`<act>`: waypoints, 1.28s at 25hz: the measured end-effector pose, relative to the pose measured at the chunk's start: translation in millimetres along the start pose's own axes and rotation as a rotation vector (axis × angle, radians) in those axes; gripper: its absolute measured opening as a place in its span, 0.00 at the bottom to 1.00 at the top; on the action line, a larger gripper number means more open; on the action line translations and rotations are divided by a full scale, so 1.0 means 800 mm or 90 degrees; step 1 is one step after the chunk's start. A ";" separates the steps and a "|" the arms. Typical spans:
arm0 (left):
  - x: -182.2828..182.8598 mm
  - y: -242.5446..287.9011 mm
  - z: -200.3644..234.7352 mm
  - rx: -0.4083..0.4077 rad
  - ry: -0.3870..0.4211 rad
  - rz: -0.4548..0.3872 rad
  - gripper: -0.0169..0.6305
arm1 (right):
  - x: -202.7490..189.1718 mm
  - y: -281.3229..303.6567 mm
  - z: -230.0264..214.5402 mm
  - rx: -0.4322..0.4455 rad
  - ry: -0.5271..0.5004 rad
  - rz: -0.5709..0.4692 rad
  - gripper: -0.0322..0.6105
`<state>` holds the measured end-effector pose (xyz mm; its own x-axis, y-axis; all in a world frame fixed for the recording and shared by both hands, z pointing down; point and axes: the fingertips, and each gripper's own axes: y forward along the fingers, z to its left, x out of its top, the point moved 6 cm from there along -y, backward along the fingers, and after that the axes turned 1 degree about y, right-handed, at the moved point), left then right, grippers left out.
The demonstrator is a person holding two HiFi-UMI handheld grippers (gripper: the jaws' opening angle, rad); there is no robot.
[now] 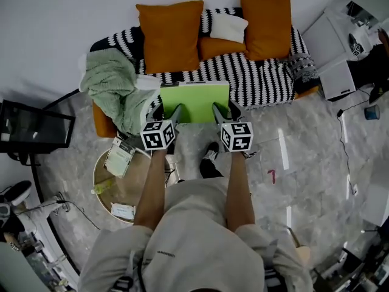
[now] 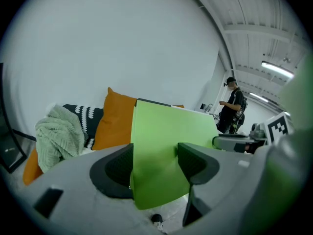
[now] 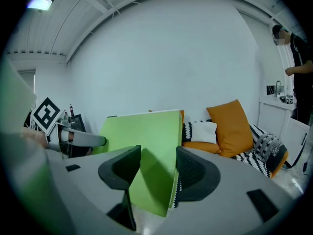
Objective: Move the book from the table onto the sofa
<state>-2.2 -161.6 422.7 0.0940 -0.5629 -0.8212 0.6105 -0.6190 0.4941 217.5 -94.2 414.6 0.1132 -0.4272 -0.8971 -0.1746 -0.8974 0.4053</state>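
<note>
A bright green book hangs flat in the air just in front of the sofa, which wears a black-and-white striped cover. My left gripper is shut on the book's near left edge and my right gripper on its near right edge. In the left gripper view the book stands between both pads of the gripper. The right gripper view shows the same grip on the book, with the sofa's cushions beyond it.
On the sofa lie two large orange cushions, a small white pillow and a crumpled green blanket at its left end. A round wooden table with small items stands at my left. A person stands far off.
</note>
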 end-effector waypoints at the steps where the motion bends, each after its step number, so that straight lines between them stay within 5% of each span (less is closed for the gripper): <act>1: 0.005 0.011 -0.006 -0.003 0.002 0.002 0.46 | 0.003 0.002 -0.011 -0.002 0.001 0.001 0.40; 12: 0.027 0.092 -0.040 -0.013 -0.007 0.025 0.46 | 0.019 0.039 -0.101 0.011 0.000 0.060 0.40; 19: 0.022 0.119 0.001 -0.003 0.019 0.048 0.46 | 0.012 0.104 -0.106 0.072 0.033 0.083 0.39; 32: -0.116 0.249 0.092 0.002 -0.070 0.159 0.46 | -0.118 0.244 -0.141 0.057 0.052 0.202 0.39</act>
<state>53.1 -273.2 618.3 0.1550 -0.7541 -0.6382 0.5768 -0.4553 0.6782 282.9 -241.4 598.6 0.1166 -0.6948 -0.7097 -0.2989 -0.7060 0.6420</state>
